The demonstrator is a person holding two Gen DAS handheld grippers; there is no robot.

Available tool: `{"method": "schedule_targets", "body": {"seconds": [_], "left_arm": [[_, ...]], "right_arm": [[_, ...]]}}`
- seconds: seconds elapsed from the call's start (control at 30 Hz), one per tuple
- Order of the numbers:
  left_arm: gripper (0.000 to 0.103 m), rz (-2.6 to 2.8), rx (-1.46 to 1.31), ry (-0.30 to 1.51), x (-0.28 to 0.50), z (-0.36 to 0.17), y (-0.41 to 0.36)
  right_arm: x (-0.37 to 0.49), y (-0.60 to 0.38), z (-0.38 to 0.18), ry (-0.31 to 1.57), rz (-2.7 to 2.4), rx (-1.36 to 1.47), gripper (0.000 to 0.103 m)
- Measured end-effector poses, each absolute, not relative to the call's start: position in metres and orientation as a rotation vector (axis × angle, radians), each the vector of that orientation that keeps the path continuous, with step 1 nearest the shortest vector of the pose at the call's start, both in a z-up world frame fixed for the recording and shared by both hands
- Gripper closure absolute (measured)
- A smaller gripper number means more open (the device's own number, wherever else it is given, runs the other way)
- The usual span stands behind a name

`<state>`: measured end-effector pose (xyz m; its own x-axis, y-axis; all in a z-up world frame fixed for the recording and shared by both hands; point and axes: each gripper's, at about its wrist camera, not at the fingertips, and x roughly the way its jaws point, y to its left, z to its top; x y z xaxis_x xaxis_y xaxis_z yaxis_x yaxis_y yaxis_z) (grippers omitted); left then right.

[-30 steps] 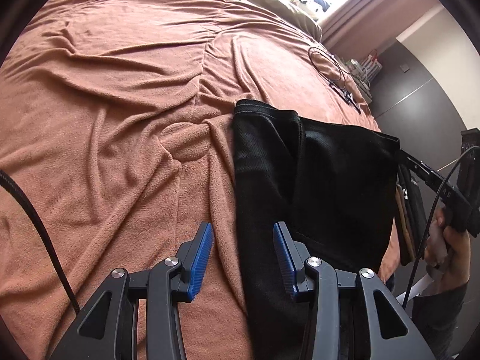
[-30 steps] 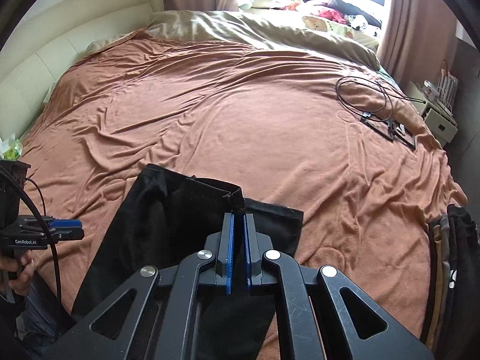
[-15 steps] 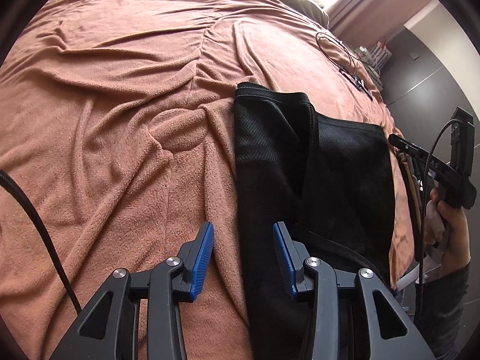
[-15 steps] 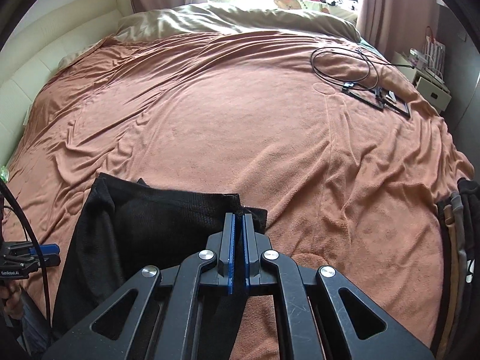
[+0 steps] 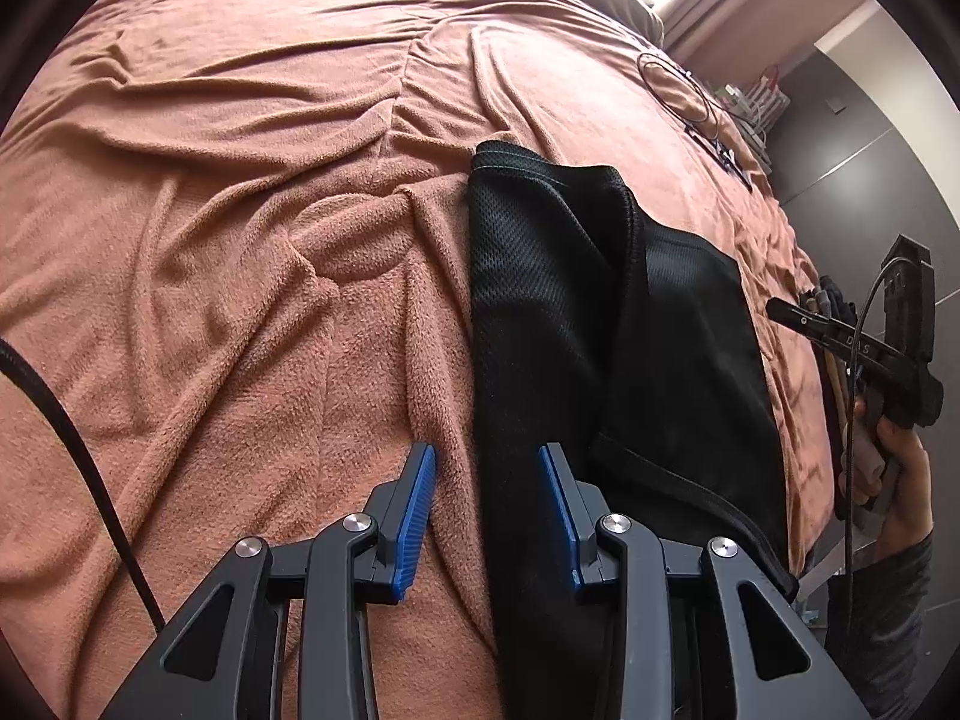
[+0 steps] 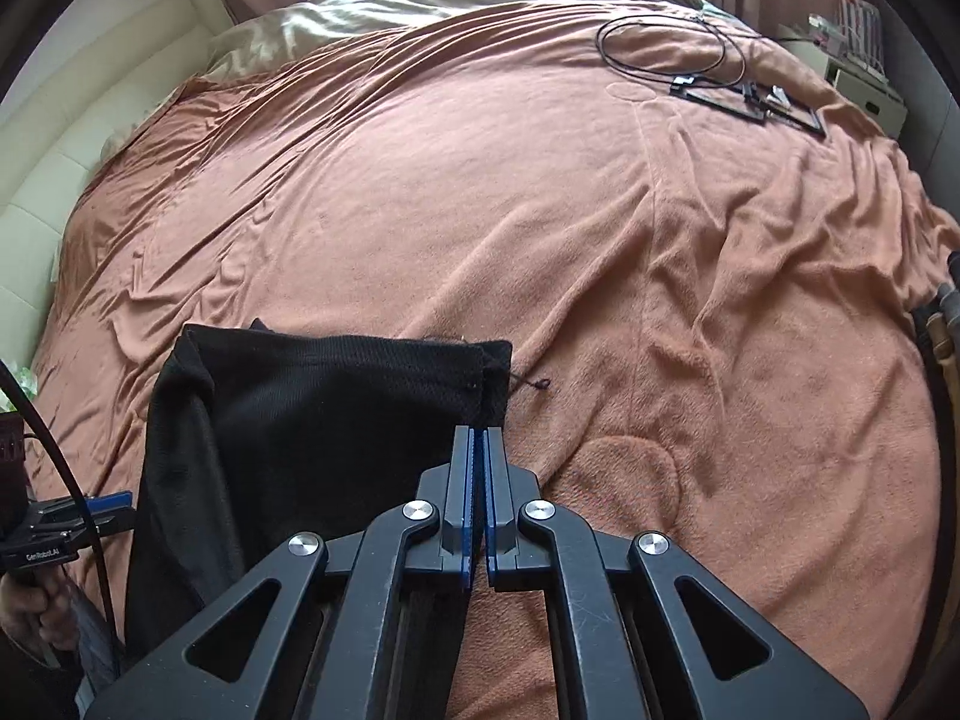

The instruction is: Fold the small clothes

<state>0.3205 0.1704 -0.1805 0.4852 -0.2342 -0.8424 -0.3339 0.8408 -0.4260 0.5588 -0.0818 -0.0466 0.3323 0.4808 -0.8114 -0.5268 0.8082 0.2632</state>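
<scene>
Fingers (image 5: 423, 492) apart beside black mesh garment (image 5: 576, 324), folded lengthwise on brown blanket (image 5: 240, 240)

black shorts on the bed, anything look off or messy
The black mesh shorts are folded unevenly: one layer bunches along the left edge, and a loose drawstring trails onto the brown blanket.

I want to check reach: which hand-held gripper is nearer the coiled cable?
Right. It faces the cable across open blanket; the left lies farther, beyond the shorts.
</scene>
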Motion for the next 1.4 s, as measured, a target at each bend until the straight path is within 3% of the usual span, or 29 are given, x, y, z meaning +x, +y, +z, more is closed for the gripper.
{"method": "schedule_targets", "body": {"seconds": [0.23,0.27,0.3,0.37,0.53,0.67,1.03,1.07,1.17,1.4], "left_arm": [[0.065,0.056,-0.596,1.086,0.324,-0.18,0.17],[0.065,0.056,-0.596,1.087,0.325,-0.18,0.17],[0.065,0.055,-0.597,1.087,0.325,-0.18,0.17],[0.065,0.054,-0.595,1.087,0.326,-0.179,0.17],[0.065,0.055,-0.594,1.09,0.326,-0.18,0.171],[0.065,0.059,-0.594,1.093,0.325,-0.181,0.172],[0.065,0.058,-0.6,1.094,0.327,-0.183,0.173],[0.065,0.059,-0.602,1.095,0.327,-0.184,0.174],[0.065,0.061,-0.605,1.094,0.326,-0.184,0.174],[0.065,0.054,-0.589,1.09,0.324,-0.181,0.171]], "right_arm": [[0.573,-0.103,-0.056,1.073,0.733,0.144,0.099],[0.573,-0.105,-0.057,1.073,0.742,0.163,0.089],[0.573,-0.107,-0.057,1.073,0.748,0.175,0.071],[0.572,-0.111,-0.056,1.059,0.748,0.19,0.06],[0.571,-0.113,-0.063,1.08,0.764,0.187,0.06],[0.569,-0.109,-0.066,1.101,0.788,0.178,0.071],[0.586,-0.097,-0.077,1.148,0.783,0.186,0.078],[0.588,-0.094,-0.078,1.15,0.782,0.183,0.08],[0.592,-0.093,-0.083,1.153,0.737,0.153,0.102],[0.583,-0.107,-0.067,1.095,0.703,0.179,0.103]]}}
